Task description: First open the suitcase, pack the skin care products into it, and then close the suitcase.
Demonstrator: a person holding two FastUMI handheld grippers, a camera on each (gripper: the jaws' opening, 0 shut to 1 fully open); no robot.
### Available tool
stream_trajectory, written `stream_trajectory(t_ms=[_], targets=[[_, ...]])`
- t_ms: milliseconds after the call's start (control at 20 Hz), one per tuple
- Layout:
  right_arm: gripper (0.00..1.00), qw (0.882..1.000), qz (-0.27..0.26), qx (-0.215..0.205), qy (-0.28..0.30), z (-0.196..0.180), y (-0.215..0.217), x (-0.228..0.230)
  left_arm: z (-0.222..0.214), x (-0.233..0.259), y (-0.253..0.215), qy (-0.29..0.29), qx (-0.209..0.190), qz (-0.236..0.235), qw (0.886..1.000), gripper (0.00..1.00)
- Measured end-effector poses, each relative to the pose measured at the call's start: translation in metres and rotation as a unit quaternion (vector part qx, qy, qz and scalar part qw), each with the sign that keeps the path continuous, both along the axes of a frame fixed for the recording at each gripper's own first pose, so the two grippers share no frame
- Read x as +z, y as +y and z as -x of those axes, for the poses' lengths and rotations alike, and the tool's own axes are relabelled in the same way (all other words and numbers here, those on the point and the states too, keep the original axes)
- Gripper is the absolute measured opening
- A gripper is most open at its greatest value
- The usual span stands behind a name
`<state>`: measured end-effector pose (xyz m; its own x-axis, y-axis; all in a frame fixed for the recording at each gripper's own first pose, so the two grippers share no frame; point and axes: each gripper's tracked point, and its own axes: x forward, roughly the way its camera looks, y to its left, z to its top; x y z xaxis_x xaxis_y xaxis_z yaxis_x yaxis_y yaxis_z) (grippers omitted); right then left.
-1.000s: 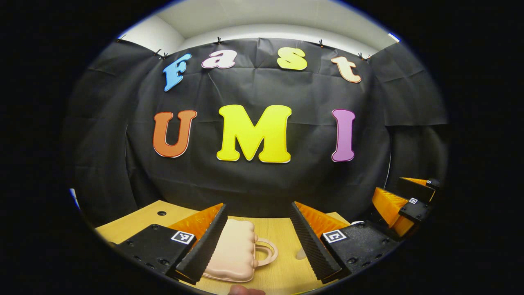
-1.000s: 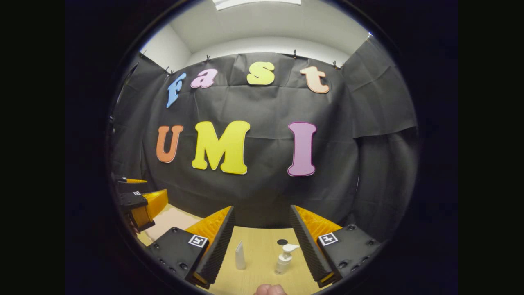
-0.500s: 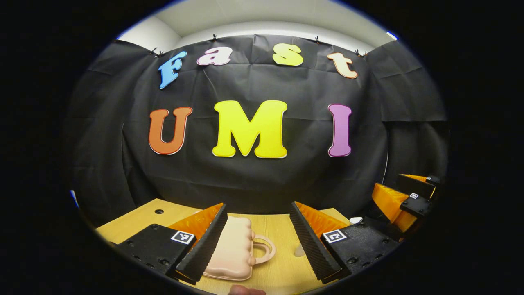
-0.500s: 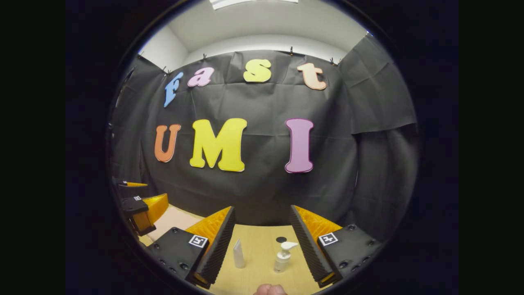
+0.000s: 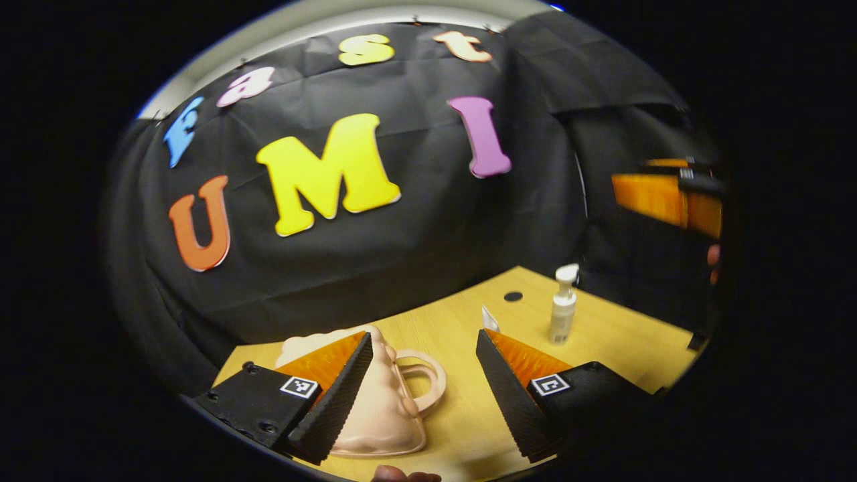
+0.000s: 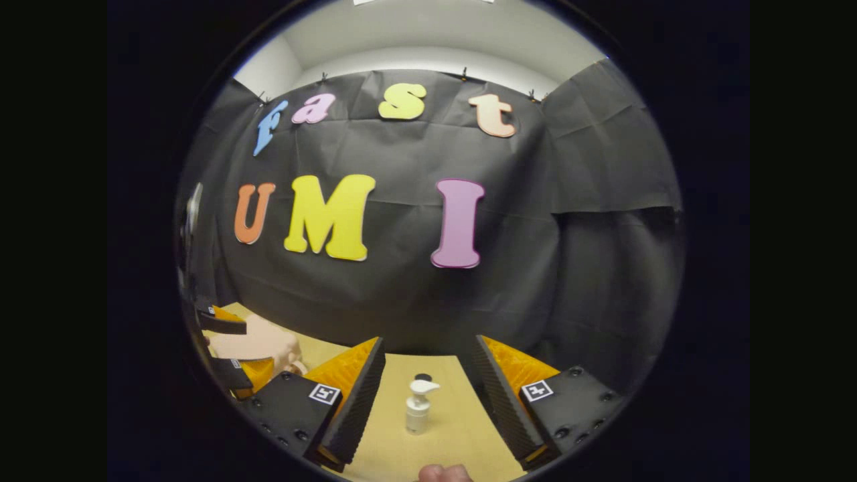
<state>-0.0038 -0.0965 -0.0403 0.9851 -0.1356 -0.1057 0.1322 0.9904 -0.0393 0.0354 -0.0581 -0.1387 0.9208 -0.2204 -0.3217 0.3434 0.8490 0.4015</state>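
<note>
1. In the left gripper view, the pink suitcase (image 5: 381, 408) was seen lying closed on the wooden table (image 5: 602, 341), partly behind the left finger of the left gripper (image 5: 422, 391), whose fingers were spread wide with nothing held.
2. The pump bottle (image 6: 418, 405) was seen upright between the parted, empty fingers of the right gripper (image 6: 428, 395), farther ahead and not touched.
3. A small white tube (image 5: 489, 319) was seen just behind the left gripper's right finger.
4. The table was backed by a black cloth wall (image 6: 535, 281).

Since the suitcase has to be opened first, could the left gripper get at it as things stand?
Probably yes: the left gripper is open, the closed suitcase lies on the table partly between its fingers, nothing between.
</note>
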Motion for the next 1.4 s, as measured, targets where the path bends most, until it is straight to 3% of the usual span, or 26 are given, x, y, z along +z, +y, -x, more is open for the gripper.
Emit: stream_trajectory(t_ms=[100, 300, 500, 750, 800, 850, 1050, 1400], targets=[[0.8, 1.0, 0.004, -0.019, 0.012, 0.001, -0.02, -0.008, -0.009, -0.043, 0.006, 0.042, -0.021, -0.081, 0.996, 0.99], [0.77, 0.999, 0.006, -0.039, 0.022, 0.006, -0.045, -0.015, -0.023, -0.098, 0.023, 0.083, -0.04, -0.23, 0.969, 0.97], [0.77, 0.998, 0.012, -0.047, 0.026, 0.011, -0.056, -0.019, -0.032, -0.131, 0.03, 0.127, -0.037, -0.287, 0.949, 0.85], [0.79, 0.998, 0.007, -0.06, 0.035, 0.019, -0.063, -0.026, -0.046, -0.143, 0.039, 0.159, -0.037, -0.335, 0.928, 0.52], [0.79, 0.997, 0.006, -0.062, 0.037, 0.022, -0.064, -0.028, -0.046, -0.146, 0.039, 0.168, -0.039, -0.333, 0.927, 0.39], [0.79, 0.997, 0.006, -0.065, 0.038, 0.024, -0.065, -0.029, -0.046, -0.145, 0.038, 0.172, -0.04, -0.332, 0.926, 0.32], [0.77, 0.997, -0.001, -0.075, 0.034, 0.031, -0.067, -0.028, -0.044, -0.13, 0.033, 0.168, -0.035, -0.309, 0.936, 0.23], [0.8, 0.997, -0.009, -0.07, 0.022, 0.03, -0.05, -0.019, -0.045, -0.067, 0.045, 0.112, -0.007, -0.214, 0.97, 0.12]])
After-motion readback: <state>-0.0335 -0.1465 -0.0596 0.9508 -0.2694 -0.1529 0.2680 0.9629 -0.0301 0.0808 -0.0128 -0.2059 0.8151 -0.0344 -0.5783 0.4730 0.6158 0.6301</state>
